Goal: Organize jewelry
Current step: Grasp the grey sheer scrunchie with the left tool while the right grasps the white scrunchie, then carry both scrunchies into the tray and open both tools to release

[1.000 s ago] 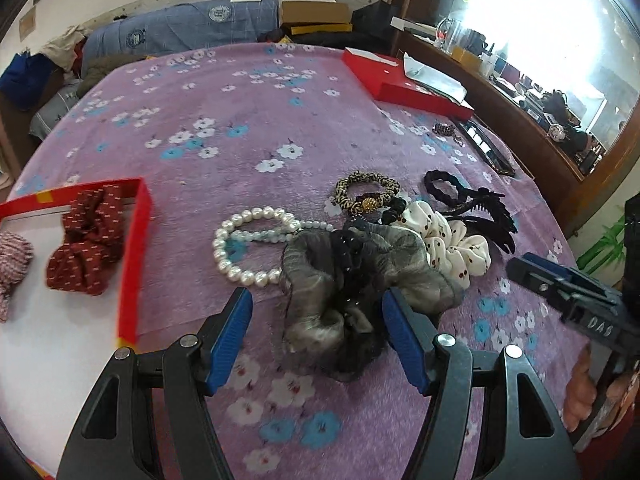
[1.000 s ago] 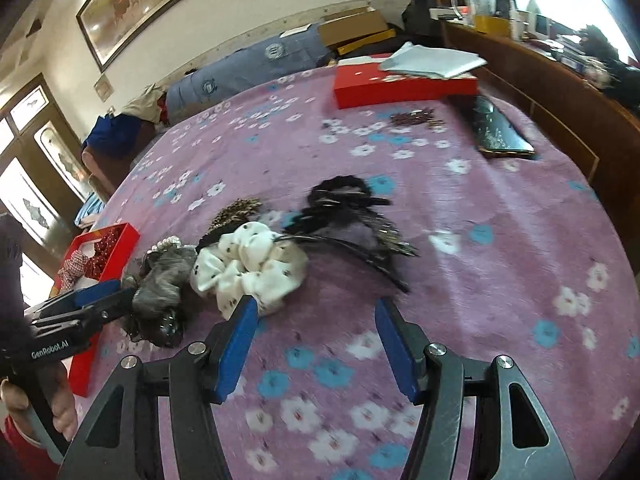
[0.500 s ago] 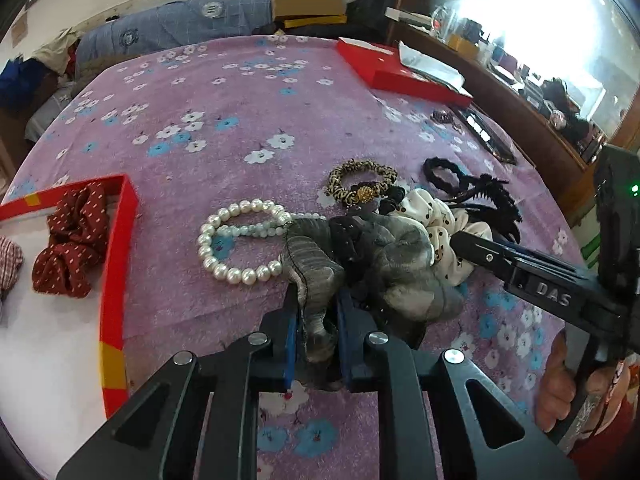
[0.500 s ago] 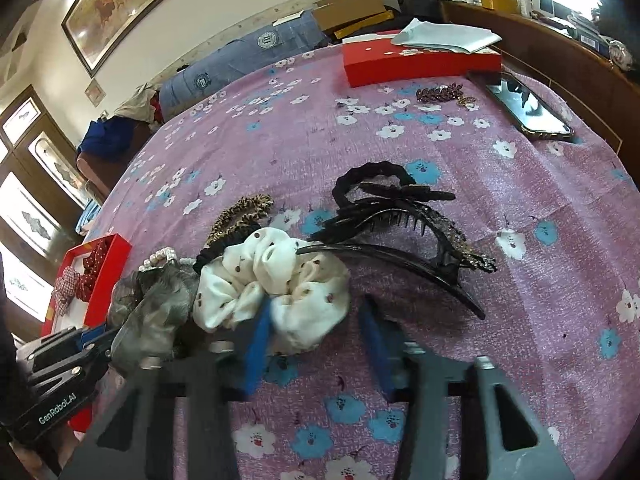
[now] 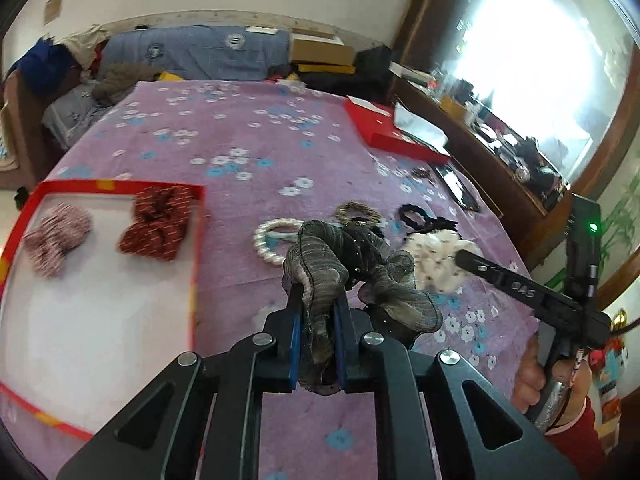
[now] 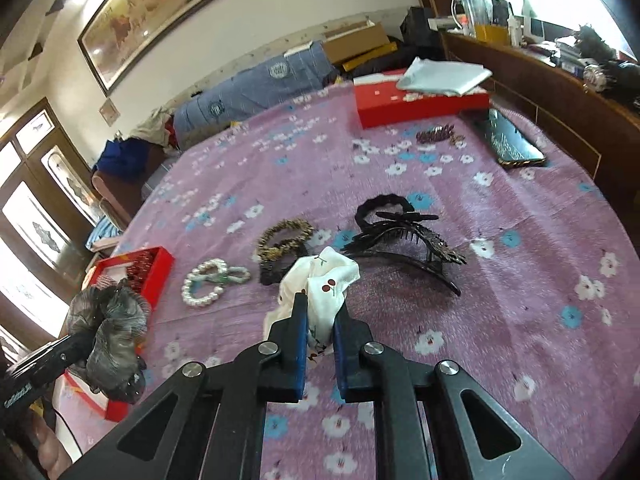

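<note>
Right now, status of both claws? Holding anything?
Left claw: shut on the grey scrunchie, lifted off the bedspread.
Right claw: shut on the white cherry-print scrunchie.

left gripper (image 5: 318, 316) lifted grey scrunchie (image 5: 360, 272) | right gripper (image 6: 320, 320) lifted white scrunchie (image 6: 324, 280) (both clamped)

White scrunchie (image 6: 320, 292) between pinching jaws

We see a sheer, crinkled grey scrunchie (image 5: 320, 276) and smooth white cloth scrunchie (image 6: 324, 280). The pearl bracelet (image 6: 204, 284) looks glossy. The bedspread (image 6: 520, 300) is matt.
</note>
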Motion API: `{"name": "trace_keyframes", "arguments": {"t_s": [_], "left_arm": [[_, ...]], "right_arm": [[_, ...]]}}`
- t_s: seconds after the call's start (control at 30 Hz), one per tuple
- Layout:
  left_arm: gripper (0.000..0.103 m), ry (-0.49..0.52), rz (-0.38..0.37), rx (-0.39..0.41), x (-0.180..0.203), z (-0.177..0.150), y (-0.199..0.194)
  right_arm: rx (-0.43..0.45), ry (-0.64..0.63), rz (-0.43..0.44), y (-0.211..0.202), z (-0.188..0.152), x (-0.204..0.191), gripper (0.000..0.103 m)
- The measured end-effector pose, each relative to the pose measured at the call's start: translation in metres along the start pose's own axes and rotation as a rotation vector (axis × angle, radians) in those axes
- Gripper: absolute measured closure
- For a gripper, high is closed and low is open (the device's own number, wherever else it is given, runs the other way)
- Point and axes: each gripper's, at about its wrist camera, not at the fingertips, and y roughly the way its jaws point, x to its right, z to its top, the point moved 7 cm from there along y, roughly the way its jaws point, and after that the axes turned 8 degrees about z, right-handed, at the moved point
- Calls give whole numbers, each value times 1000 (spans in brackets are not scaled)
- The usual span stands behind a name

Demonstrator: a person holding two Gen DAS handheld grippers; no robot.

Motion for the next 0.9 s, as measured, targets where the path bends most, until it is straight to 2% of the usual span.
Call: {"name": "trace_keyframes", "arguments": {"t_s": [0.13, 0.33, 0.53, 0.9], "left_arm": [[90, -40, 44, 18, -32, -8, -19], [90, -108, 188, 39, -104, -21, -46], [90, -207, 280, 41, -175, -31, -67], [89, -229, 435, 10, -243, -55, -74]], "right_arm": [[15, -23, 19, -18, -4, -17, 91], [11, -100, 59, -27, -14, -59, 91], [-27, -166, 123, -15, -28, -110, 91], [-109, -273, 238, 18, -60, -199, 90]]}}
